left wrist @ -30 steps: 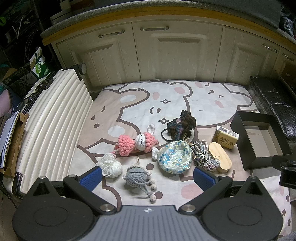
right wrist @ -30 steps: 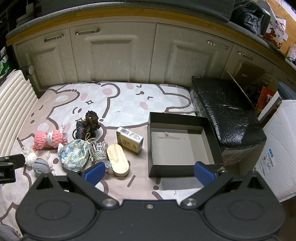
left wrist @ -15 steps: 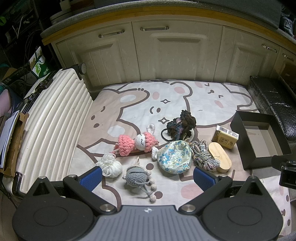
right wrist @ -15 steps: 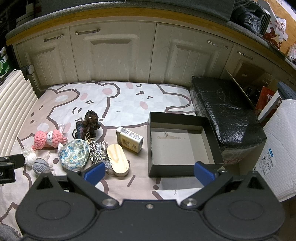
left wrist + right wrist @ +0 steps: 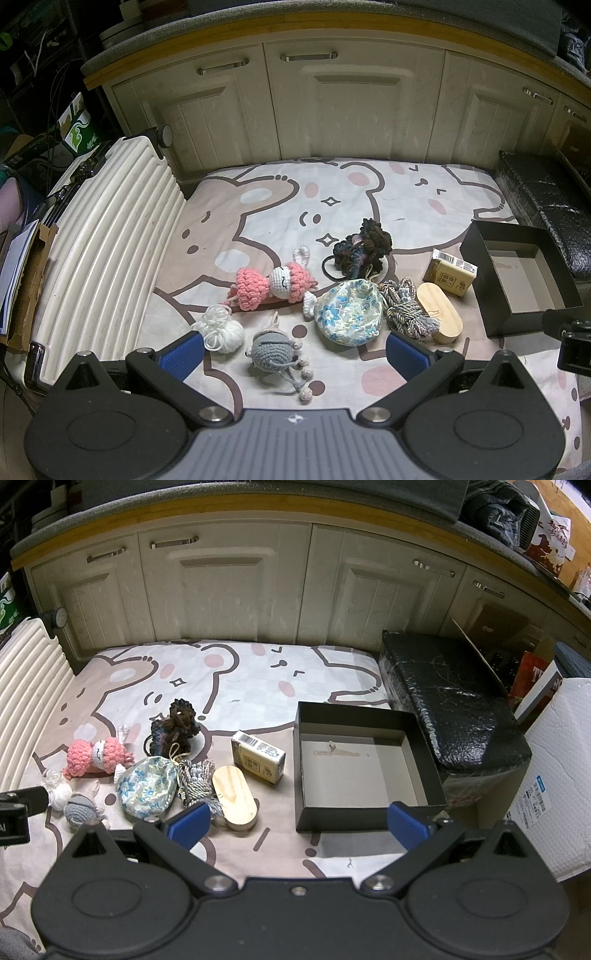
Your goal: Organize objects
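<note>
Small objects lie on a cartoon bear mat [image 5: 369, 192]: a pink crochet doll [image 5: 271, 286], white yarn ball [image 5: 221, 328], grey crochet toy [image 5: 273, 349], floral pouch [image 5: 349, 312], dark yarn scrunchie [image 5: 362, 247], twisted cord bundle [image 5: 406, 310], oval wooden box [image 5: 439, 314] and a yellow carton [image 5: 448, 271]. An empty black box [image 5: 362, 768] stands to their right. My left gripper [image 5: 295, 356] is open and empty, above the grey toy. My right gripper [image 5: 297, 821] is open and empty, near the black box's front wall.
A white ribbed suitcase [image 5: 92, 251] lies along the mat's left edge. A black wrapped block [image 5: 450, 701] sits right of the box, with a white padded package [image 5: 554, 775] beyond it. Cream cabinet doors [image 5: 354, 107] close off the back.
</note>
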`<state>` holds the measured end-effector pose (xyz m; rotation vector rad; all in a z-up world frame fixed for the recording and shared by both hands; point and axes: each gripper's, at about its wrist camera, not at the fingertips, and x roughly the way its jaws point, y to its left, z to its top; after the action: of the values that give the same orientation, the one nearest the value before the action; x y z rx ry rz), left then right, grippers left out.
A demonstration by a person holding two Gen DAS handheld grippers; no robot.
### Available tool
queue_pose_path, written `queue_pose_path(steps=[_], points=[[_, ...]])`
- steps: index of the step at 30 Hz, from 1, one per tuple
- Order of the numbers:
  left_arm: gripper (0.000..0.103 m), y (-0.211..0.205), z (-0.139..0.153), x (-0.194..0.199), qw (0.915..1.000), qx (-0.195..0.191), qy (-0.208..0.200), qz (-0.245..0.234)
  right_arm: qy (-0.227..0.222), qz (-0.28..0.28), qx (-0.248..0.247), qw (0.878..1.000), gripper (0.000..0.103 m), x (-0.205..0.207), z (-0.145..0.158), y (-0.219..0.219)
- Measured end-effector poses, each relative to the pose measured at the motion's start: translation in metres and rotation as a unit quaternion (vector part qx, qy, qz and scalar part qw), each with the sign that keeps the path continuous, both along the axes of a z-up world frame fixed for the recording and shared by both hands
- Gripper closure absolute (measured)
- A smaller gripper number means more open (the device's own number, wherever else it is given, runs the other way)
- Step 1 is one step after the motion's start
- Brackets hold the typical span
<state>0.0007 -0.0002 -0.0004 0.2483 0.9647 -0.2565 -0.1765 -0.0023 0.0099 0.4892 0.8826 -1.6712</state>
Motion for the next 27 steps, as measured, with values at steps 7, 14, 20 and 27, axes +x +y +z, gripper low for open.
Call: queue_pose_path(steps=[7, 14, 20, 27], points=[[0.0, -0.003, -0.003, -0.008, 1.0, 0.0, -0.001, -0.006, 0.0, -0.004, -0.002, 1.0, 0.0, 0.003, 0.002, -0.002], [0.0, -0.002, 0.009, -0.013, 0.9995, -0.011, -0.012, -0.025, -0.014, -0.005, -0.027, 1.0, 0.0, -0.001, 0.008, 0.005], [0.0, -0.005, 0.028, -0.014, 0.9973, -0.011, -0.05, -0.052, -0.034, 0.004, -0.05, 0.998, 0.0, -0.002, 0.027, 0.005], [0.0, -0.001, 0.055, -0.003, 0.9904, -0.032, -0.08, -0.109, -0.047, 0.023, -0.083, 0.995, 0.0, 0.007, 0.049, -0.006]])
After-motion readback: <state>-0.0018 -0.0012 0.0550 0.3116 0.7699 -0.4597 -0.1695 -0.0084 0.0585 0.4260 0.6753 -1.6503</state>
